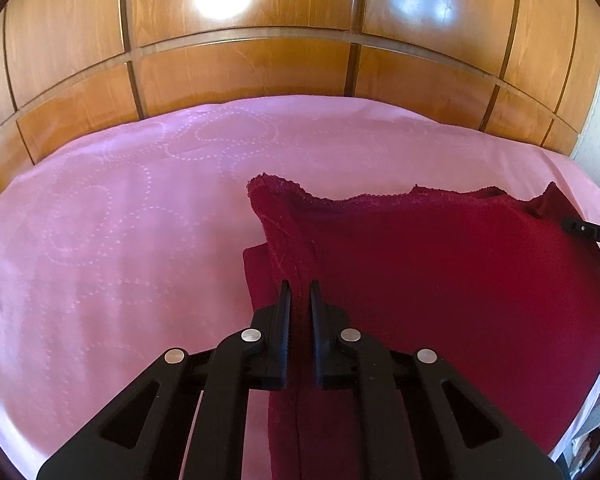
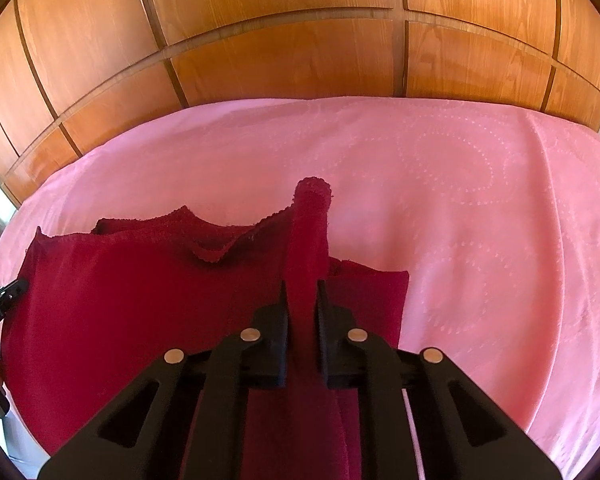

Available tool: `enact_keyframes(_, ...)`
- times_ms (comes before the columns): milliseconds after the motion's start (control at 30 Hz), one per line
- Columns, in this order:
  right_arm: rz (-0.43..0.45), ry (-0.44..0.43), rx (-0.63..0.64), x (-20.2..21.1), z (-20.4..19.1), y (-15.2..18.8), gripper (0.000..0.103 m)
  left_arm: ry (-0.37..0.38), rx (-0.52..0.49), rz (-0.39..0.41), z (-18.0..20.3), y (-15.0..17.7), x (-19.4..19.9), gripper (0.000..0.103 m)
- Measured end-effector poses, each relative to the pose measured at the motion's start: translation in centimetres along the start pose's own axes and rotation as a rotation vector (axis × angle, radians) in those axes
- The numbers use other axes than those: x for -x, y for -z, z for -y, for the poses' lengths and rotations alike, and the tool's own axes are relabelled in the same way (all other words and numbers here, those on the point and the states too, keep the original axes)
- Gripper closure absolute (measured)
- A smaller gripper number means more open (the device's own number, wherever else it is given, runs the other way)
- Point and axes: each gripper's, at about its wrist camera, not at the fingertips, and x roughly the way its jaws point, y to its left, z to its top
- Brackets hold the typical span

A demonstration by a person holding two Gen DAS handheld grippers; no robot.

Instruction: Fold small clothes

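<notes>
Two grippers were clamped on one dark red knitted garment with a scalloped lace-like edge (image 1: 440, 280), which lay on the pink bedspread with a dotted circle pattern (image 1: 120, 220), in front of the glossy wooden panelled headboard (image 1: 240, 68).

Left gripper (image 1: 300, 292): jaws pinched shut on a seamed side edge of the garment; cloth ran between the pads and down toward the camera. The bulk of the garment spread away to that gripper's right.

Right gripper (image 2: 303, 292): likewise clenched on the garment's opposite side, where a narrow strip of cloth rose from the jaws toward the headboard, ending in a rounded tip. The body of the garment lay to that gripper's left.

Key relation: the garment was stretched between the two grips, long axis running gripper to gripper, roughly parallel to the headboard; scalloped edge on the headboard side. Each gripper's tip showed at the border of the other's view. Neither hand was nearer; both were already on.

Judgement: fold probably needs both edges carried together, evenly.
</notes>
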Motion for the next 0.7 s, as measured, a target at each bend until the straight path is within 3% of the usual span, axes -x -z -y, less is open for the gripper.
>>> enact_keyframes(300,0.046,0.023,-0.017,0.7,0.2,-1.2,0.096,-0.028,0.009,0.042,-0.1,-0.6,0.3,0.096)
enact_keyframes(533,-0.012,0.082,-0.054,-3.1,0.9,-0.1,0.095,-0.094,0.022,-0.028,-0.4,0.1,-2.9,0.096)
enact_keyframes(700,-0.022,0.084,-0.046,-2.0,0.7,-0.6,0.088,-0.121,0.002,-0.04,0.1,0.3,-3.4,0.096)
